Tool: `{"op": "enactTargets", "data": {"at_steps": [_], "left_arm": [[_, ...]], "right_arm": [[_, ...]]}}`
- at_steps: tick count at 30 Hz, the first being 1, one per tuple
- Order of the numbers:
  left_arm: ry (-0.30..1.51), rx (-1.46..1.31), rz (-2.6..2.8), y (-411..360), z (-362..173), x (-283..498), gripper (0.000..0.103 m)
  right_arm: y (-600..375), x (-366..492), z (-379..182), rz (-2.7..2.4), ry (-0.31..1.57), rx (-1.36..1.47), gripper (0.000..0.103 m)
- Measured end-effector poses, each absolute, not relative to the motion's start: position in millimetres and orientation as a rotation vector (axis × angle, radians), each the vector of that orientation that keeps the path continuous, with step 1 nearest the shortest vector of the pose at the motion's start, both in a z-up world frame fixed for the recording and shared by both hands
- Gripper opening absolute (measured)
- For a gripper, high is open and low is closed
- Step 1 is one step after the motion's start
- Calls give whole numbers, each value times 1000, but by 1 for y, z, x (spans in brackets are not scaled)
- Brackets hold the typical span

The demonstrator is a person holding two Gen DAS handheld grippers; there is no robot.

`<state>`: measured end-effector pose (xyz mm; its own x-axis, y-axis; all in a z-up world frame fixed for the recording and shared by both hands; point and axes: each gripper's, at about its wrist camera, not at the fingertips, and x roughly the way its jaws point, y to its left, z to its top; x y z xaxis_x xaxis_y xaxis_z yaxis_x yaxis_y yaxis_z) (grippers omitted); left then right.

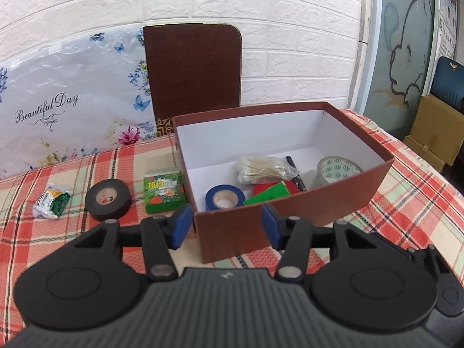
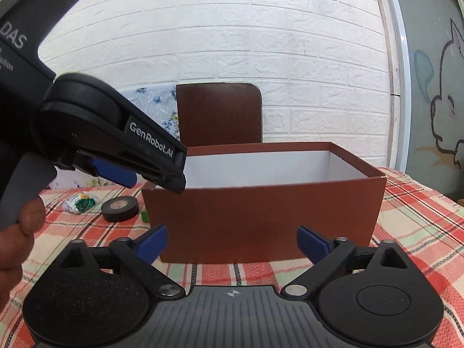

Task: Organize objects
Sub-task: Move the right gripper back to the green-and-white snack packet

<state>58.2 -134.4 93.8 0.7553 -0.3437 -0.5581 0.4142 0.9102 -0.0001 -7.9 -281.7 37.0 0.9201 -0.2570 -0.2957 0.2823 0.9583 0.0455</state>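
A brown box (image 1: 333,197) with a white inside stands on the checked tablecloth. In it lie a blue tape roll (image 1: 224,197), a bag of cotton swabs (image 1: 262,169), a black pen (image 1: 295,171), a clear tape roll (image 1: 336,171) and red and green flat items (image 1: 269,192). Left of the box lie a green packet (image 1: 164,192), a black tape roll (image 1: 108,199) and a small white-green packet (image 1: 52,200). My left gripper (image 1: 226,226) is open and empty above the box's near left corner; it also shows in the right wrist view (image 2: 121,171). My right gripper (image 2: 232,242) is open and empty before the box's front wall (image 2: 261,220).
A brown chair back (image 1: 194,69) stands behind the table against a white brick wall. A flowered plastic-wrapped panel (image 1: 69,101) leans at the left. Cardboard boxes (image 1: 435,133) sit off the table's right edge.
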Motion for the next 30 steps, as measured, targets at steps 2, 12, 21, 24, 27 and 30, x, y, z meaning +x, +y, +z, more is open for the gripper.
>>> {"op": "enactTargets", "data": {"at_steps": [2,12,21,24,27,30], "left_arm": [[590,130,-399,-129,90,55,56],[667,143,-269,-81,55,56,61],[692,142,-149,-25,33,72,67],[708,124,-104,-1,26,79,68],[727,108,-52,25,14,90,68],[726,85,2,58,6,101,72]], "right_arm": [[-277,-7,33,-250,322,92,102],[-239,7,10,-92,523,52,102],[-197,37,0,30,640,-32,102],[-187,50,-1,48,646,-34,102],[-178,66,-1,64,645,-38,102],[-167,81,2,85,643,-46,102]]}}
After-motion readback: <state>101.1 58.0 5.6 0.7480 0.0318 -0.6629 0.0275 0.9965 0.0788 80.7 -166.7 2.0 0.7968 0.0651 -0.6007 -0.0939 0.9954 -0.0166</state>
